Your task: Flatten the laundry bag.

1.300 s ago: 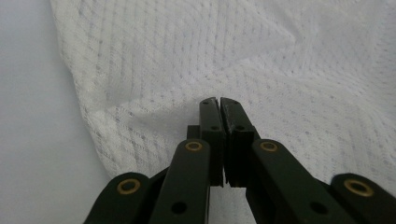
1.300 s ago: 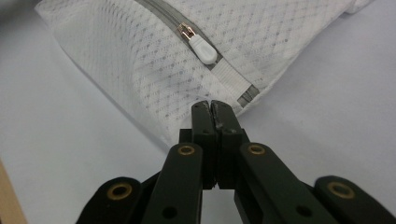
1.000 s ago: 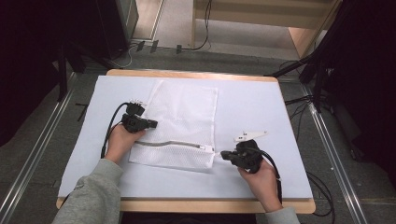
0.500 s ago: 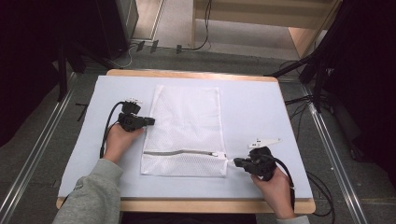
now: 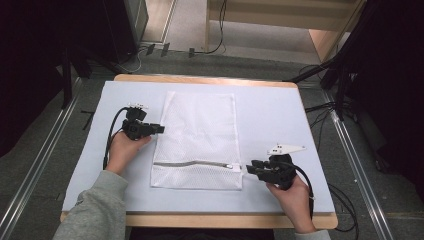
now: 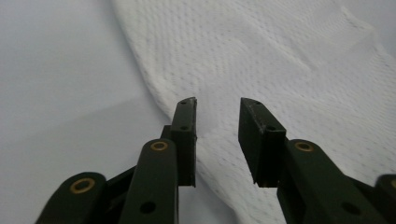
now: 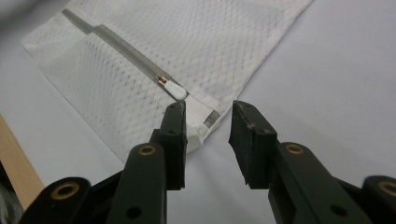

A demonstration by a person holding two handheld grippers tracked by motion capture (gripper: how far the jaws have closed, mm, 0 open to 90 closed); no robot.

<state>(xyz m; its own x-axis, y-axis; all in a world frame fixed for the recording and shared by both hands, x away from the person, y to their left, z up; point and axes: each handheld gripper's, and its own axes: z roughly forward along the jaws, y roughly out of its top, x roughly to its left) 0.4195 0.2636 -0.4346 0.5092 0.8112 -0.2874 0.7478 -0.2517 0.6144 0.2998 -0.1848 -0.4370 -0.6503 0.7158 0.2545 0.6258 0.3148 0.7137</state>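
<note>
From above, one white mesh bag (image 5: 197,142) lies flat in the middle of the table (image 5: 210,80), on a pale sheet (image 5: 270,115), its grey zipper (image 5: 192,164) running across near the person's edge. The left gripper (image 5: 159,128) sits at the bag's left edge; the left gripper view adds that its jaws have just been opening and stand apart over the mesh bag (image 6: 280,60), nothing pinched. The right gripper (image 5: 252,167) is just beside the bag's near right corner. The right gripper view alone shows the white zipper pull (image 7: 176,89) near the corner, with the jaws freshly parted and clear of the fabric. Two grippers, one bag, one zipper.
</note>
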